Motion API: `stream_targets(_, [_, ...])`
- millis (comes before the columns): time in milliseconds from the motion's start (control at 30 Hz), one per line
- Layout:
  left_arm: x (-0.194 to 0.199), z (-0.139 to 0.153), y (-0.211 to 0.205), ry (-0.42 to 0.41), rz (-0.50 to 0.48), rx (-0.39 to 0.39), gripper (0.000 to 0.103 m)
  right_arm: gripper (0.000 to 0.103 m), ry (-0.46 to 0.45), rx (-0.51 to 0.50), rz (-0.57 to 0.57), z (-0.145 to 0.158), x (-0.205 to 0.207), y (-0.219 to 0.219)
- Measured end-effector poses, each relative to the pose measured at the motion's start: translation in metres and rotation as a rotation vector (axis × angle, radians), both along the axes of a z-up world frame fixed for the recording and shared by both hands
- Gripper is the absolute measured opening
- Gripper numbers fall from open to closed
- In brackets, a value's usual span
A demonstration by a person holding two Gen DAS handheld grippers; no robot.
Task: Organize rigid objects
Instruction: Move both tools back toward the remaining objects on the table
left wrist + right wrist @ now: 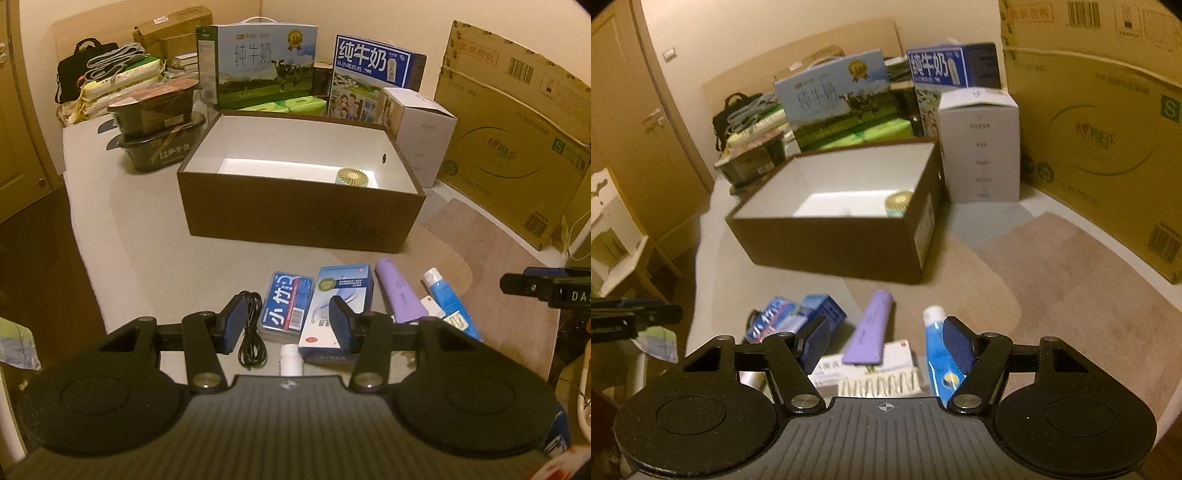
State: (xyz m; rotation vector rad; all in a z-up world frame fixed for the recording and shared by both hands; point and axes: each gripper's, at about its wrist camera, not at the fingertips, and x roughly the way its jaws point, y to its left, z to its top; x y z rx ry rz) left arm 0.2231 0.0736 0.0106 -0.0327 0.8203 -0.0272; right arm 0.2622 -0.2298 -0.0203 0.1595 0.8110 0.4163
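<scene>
The brown box stands open on the table, with a small round fan inside at its right; in front of the box lie a blue packet, a purple tube and a blue tube; the left gripper and the right gripper both hang above these things with jaws apart, holding nothing.

Brown box, small fan inside, blurry

Both wrist views toward brown box
</scene>
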Motion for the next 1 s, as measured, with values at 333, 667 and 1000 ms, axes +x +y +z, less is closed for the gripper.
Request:
stream_targets(333, [-0.012,-0.020,-0.003,0.011,-0.001,0.006,0.046,0.067,0.033,-0.045,0.004,-0.025,-0.008,-0.006])
stream_targets(667, [-0.008,-0.041,0.006,0.030,0.034,0.020,0.046,0.049,0.065,-0.066,-0.024,-0.051,-0.003,-0.020])
stream_targets(1000, [0.006,-0.060,0.019,0.042,0.060,0.007,0.046,0.046,0.088,-0.080,-0.019,-0.080,0.011,-0.024])
